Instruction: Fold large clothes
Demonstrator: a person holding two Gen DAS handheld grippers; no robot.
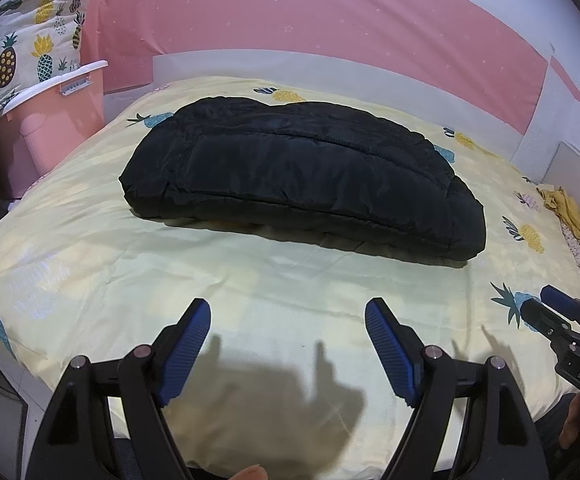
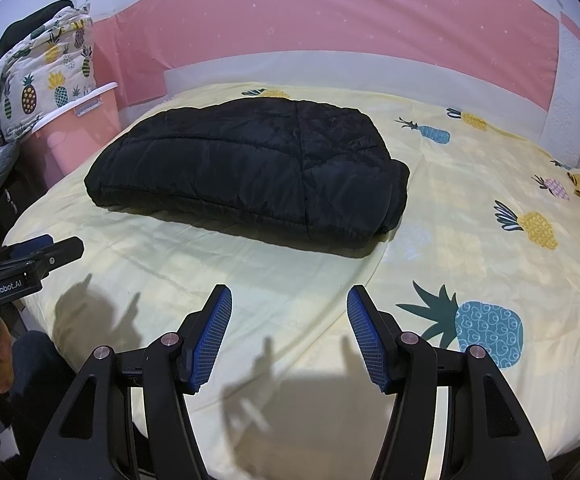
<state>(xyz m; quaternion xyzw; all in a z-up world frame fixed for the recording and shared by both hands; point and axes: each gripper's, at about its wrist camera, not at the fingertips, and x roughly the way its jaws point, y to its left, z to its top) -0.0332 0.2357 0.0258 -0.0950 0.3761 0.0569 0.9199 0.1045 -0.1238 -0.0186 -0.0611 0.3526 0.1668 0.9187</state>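
1. The black padded jacket (image 1: pixel 302 176) is lying folded mid-bed (image 1: pixel 90 240), at twelve o'clock.
2. Left hand-held gripper (image 1: pixel 288 344) and right hand-held gripper (image 2: pixel 289 332) are being held spread, empty.
3. Corners are best being squared.

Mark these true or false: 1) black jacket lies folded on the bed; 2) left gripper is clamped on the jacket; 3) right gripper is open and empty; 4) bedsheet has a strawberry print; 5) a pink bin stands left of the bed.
1) True: the black jacket lies as a folded bundle on the bed.
2) False: the left gripper is open, holds nothing, and is short of the jacket, over bare sheet.
3) True: the right gripper has its jaws apart with only sheet between them.
4) False: the bedsheet is pale yellow with pineapples.
5) True: the pink bin with a white rim stands left of the bed.
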